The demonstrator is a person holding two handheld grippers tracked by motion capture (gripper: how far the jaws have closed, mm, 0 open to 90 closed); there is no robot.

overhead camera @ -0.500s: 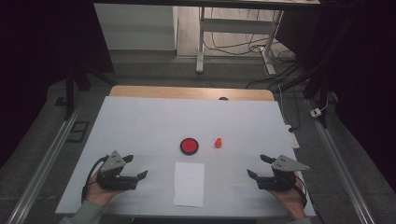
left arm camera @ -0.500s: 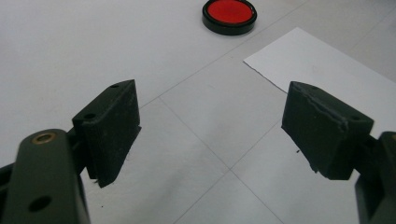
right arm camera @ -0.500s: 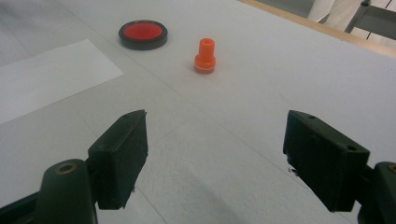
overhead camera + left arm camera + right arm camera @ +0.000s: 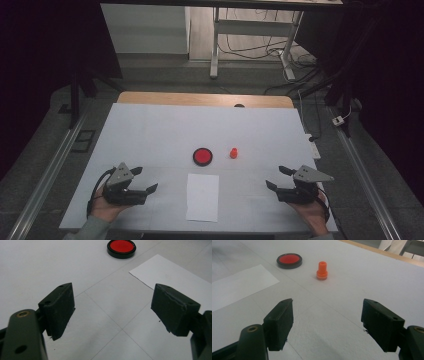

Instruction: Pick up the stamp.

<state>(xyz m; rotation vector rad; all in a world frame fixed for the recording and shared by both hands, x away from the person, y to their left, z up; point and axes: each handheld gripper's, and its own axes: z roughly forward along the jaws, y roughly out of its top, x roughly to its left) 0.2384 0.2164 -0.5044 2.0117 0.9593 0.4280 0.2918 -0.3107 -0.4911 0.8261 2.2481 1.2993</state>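
High view: white table (image 4: 150, 135), wooden strip along its far edge. Left gripper (image 4: 143, 180) at near left, held in a hand (image 4: 102, 207), jaws spread wide, nothing between them, pointing right toward the paper. Right gripper (image 4: 276, 178) at near right, held in the other hand (image 4: 312, 212), jaws also wide apart and empty, pointing left and a bit far. Paper (image 4: 202, 197) lies flat at near centre, between the two grippers, apart from both. Red pad (image 4: 202, 156), round with black rim, sits just beyond the paper's far edge, not touching it. Orange stamp (image 4: 233, 153) stands upright just right of the pad, apart from it. Floor, cables and a table leg frame beyond the far edge.

Left gripper view: two black jaws released, wide gap, bare table under them. Paper (image 4: 175, 277) corner comes in from the right, beyond the right-hand jaw. Pad (image 4: 121, 247) far ahead at the top, near the middle. Nothing gripped.

Right gripper view: jaws released, wide gap, empty, over bare table. Stamp (image 4: 322, 270) upright ahead, roughly in line with the gap, well apart from the jaws. Pad (image 4: 289, 260) left of and a little beyond the stamp. Paper (image 4: 239, 287) at left, flat. Wooden edge at top right.
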